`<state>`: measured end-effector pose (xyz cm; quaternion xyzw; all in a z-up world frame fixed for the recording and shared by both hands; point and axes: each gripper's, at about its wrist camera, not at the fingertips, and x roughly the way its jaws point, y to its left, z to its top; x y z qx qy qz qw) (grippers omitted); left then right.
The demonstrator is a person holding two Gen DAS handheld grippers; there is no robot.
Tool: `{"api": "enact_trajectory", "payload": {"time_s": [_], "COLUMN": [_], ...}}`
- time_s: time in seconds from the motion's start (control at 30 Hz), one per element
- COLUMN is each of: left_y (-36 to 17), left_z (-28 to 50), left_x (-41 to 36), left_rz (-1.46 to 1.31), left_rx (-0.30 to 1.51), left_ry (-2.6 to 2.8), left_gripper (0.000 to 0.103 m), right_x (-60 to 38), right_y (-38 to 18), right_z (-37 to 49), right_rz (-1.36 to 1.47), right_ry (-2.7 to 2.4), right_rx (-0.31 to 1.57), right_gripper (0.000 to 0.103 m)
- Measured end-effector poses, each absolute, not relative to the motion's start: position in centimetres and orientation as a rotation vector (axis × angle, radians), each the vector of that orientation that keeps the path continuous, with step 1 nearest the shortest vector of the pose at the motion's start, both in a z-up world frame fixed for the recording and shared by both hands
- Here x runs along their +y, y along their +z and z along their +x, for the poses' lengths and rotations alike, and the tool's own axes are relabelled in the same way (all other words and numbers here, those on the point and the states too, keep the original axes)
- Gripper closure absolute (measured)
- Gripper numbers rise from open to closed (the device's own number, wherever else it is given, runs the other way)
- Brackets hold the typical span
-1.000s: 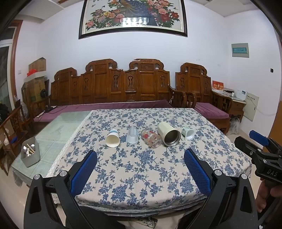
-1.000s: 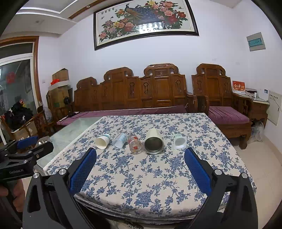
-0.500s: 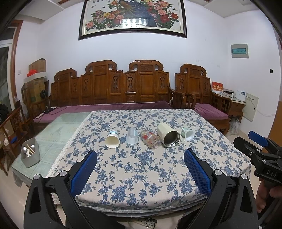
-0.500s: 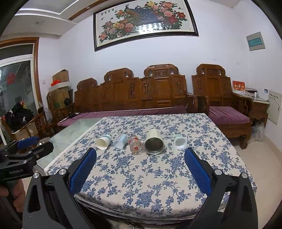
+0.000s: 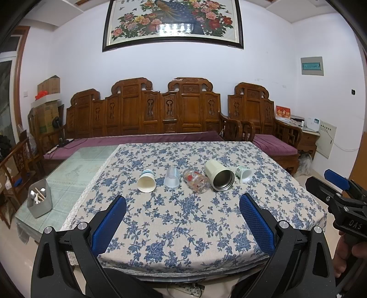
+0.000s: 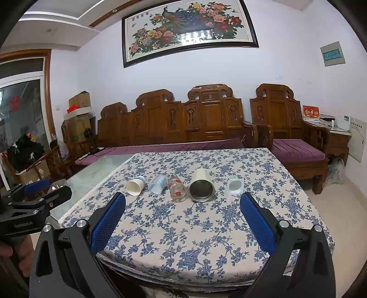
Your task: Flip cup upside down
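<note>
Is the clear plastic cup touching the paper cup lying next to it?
Apart. The left wrist view shows a strip of tablecloth between the paper cup and the clear plastic cup; both lie on their sides.

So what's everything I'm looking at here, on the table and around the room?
paper cup: 1, cream with blue band, on its side, leftmost in the row
clear plastic cup: 1, see-through, on its side, next
glass jar: 1, clear with red print, on its side, middle
metal tumbler: 1, cream outside, steel inside, on its side
small cup: 1, pale green and white, on its side, rightmost
tablecloth: 1, blue floral
grey bin: 1, holds utensils, left on glass top
wooden bench: 1, carved, purple cushion
painting: 1, flowers, wall
left tongs: open, blue pads
right tongs: open, blue pads
</note>
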<state>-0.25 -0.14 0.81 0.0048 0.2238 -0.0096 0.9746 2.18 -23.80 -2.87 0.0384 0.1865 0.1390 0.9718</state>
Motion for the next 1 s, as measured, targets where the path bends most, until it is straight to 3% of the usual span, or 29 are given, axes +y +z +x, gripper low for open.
{"api": "enact_trajectory", "payload": {"time_s": [1.0], "left_y": [0.37], "left_z": [-0.16], "left_x": [0.05], "left_rz": [0.005], "left_rx": [0.459], "left_ry": [-0.018], "left_gripper": [0.008], "right_x": [-23.16], "right_y": [-2.19], "right_z": [1.86], "right_rz": [0.077], "right_ry": [0.287], "right_rx": [0.380], "right_gripper": [0.003]}}
